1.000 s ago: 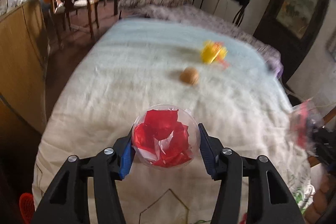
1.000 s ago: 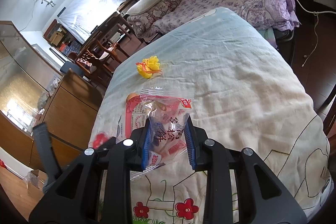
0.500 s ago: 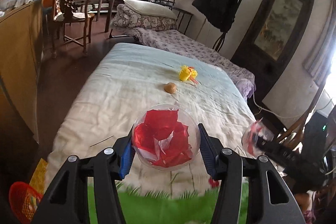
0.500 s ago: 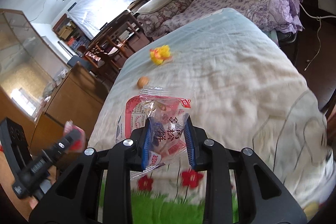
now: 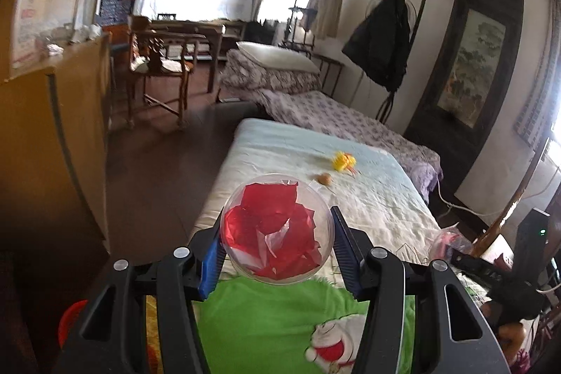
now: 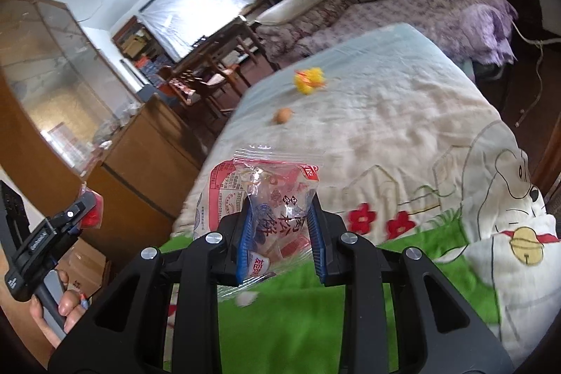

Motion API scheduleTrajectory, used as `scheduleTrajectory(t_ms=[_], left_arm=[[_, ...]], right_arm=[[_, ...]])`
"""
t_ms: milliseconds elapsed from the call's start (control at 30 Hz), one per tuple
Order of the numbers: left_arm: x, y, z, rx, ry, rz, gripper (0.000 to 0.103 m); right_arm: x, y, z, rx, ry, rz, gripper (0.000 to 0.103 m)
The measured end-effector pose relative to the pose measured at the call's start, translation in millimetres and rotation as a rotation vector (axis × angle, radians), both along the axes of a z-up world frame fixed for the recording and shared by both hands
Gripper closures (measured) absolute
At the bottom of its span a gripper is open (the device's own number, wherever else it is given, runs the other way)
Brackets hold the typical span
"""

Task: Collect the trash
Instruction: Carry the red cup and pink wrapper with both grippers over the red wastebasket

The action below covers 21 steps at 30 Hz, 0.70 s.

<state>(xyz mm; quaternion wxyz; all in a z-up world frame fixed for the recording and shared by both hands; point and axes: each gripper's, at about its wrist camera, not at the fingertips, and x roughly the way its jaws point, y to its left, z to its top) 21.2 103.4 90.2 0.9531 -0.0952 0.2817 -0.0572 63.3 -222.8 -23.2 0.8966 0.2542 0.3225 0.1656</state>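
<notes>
Trash is gripped in both tools. We hold a clear ball (image 5: 277, 228) of red paper clamped in the left gripper (image 5: 277, 251), above the near end of the bed (image 5: 378, 198). We pinch a snack wrapper (image 6: 273, 198) in the right gripper (image 6: 279, 235). Farther along the bed lie a small brown lump (image 6: 282, 115) and a yellow wad (image 6: 308, 80), near each other.

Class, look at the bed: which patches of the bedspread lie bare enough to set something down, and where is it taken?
Bare: the pale stretch of the bedspread between the yellow wrapper and the cartoon dog print. Taken: the far left part, where the yellow wrapper and the small brown ball lie close together.
</notes>
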Motion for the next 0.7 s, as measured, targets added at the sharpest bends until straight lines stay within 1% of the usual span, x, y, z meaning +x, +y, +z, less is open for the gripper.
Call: scheduleTrajectory(t_ms=[167,300,400,567,633,700], left_arm=[[-39,30,16,0.001,-0.045,0.054,0.048],[-68,60,19,-0.004,-0.05,0.103,0.048],[-82,83,14,-0.018,-0.037,0.134,0.048],[-99,127,-11,-0.016,0.015,0.21,0.048],[-104,152,-30,-0.041,0.064,0.24,0.048],[-105,167,-47,-0.052,0.109,0.259,0.048]], right_arm=[[-28,19,33,-0.004,-0.082,0.054,0.072],[-47,39,54,-0.009,-0.125,0.111,0.072],[-58,59,65,-0.017,-0.148,0.159,0.072],[-71,97,75,-0.059,-0.167,0.245,0.072],[-73,110,75,-0.071,-0.163,0.269,0.072],[-74,125,72,-0.087,-0.15,0.303,0.072]])
